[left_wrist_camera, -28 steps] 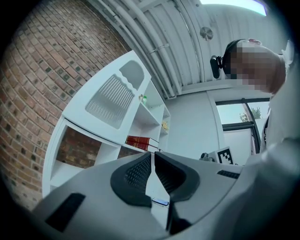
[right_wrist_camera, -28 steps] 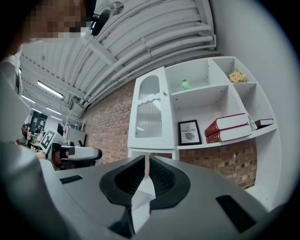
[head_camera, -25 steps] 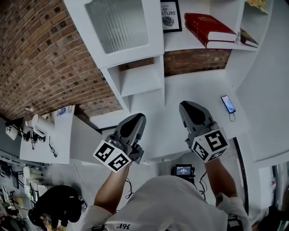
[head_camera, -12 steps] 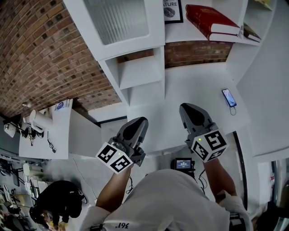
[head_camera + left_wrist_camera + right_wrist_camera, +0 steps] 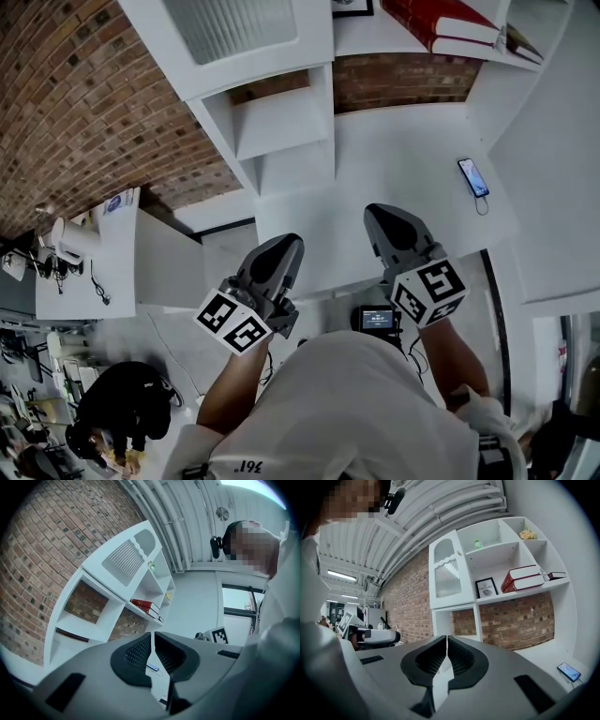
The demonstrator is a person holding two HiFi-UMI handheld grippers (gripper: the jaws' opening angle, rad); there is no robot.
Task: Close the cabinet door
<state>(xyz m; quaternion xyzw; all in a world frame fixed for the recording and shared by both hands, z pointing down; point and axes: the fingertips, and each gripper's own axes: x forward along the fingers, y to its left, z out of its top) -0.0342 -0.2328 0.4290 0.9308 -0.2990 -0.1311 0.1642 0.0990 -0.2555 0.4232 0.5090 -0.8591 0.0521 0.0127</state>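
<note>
- A brick wall (image 5: pixel 84 112) fills the far left of the head view; below it stands a small white side table (image 5: pixel 141 272) with clutter on it.
- At the bottom left, a person in black (image 5: pixel 117 408) is bent over.
- The cabinet door (image 5: pixel 253 61), white with a ribbed glass panel, is at the top of the head view, on the left part of a white shelf unit (image 5: pixel 281 122). In both gripper views it looks flush with the front of the unit.
- The left gripper (image 5: pixel 286 246) is held out over the near edge of a white desk (image 5: pixel 412 159). It is below the cabinet door, well apart from it and touching nothing.
- In the left gripper view, its jaws are drawn together to a thin slit with nothing between them. The door (image 5: pixel 124 559) shows high and to the left of them.
- The right gripper (image 5: pixel 380 214) is held just beside the left one, also over the desk and well clear of the door.
- In the right gripper view, its jaws meet at the tips and hold nothing. The door (image 5: pixel 446 576) stands straight above them, far off.
- Red books (image 5: pixel 450 23) lie on a shelf at the upper right.
- A phone (image 5: pixel 473 177) lies on the desk to the right of the right gripper.
</note>
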